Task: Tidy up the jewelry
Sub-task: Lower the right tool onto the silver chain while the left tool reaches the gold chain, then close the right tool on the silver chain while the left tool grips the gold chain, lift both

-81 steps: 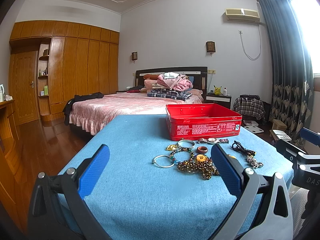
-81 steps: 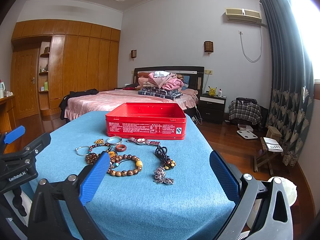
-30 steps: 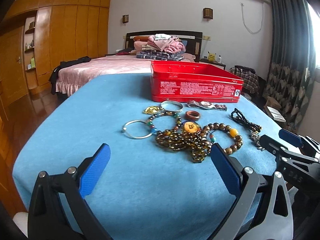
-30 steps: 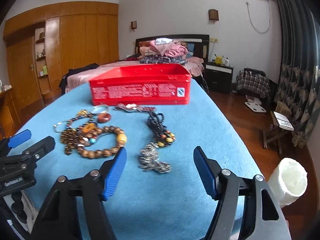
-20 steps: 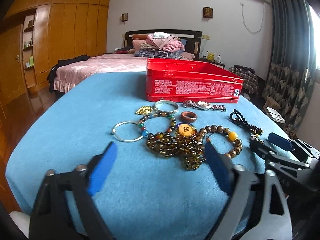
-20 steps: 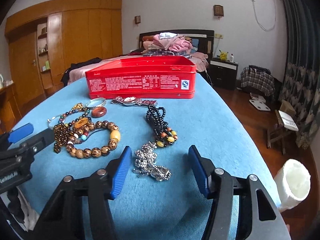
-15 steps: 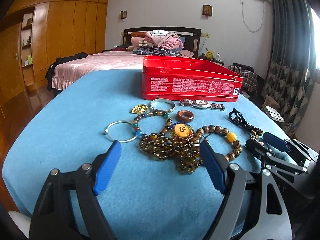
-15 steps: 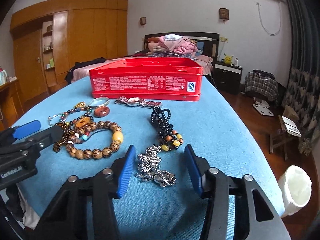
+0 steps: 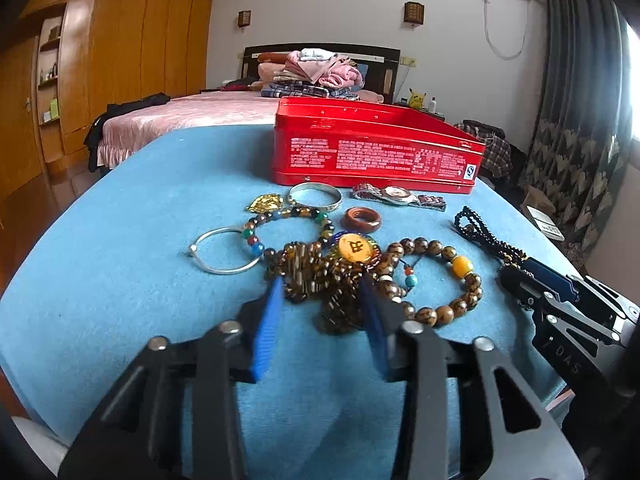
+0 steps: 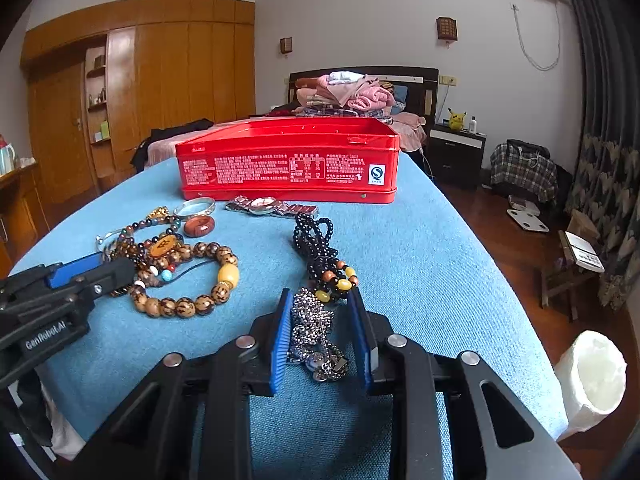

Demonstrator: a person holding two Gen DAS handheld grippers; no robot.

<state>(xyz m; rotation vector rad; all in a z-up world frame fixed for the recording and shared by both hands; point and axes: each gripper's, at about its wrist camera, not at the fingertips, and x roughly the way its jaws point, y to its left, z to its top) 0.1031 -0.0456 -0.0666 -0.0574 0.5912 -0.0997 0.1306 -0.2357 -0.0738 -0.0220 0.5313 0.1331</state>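
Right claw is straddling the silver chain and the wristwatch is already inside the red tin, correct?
Not quite. The right claw does straddle the silver chain, but the wristwatch lies on the blue cloth in front of the red tin, as the right wrist view shows.

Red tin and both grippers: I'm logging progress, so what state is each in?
Red tin: lid off, inside hidden.
Left gripper: open, fingers either side of the brown bead cluster.
Right gripper: open, fingers either side of the silver chain.
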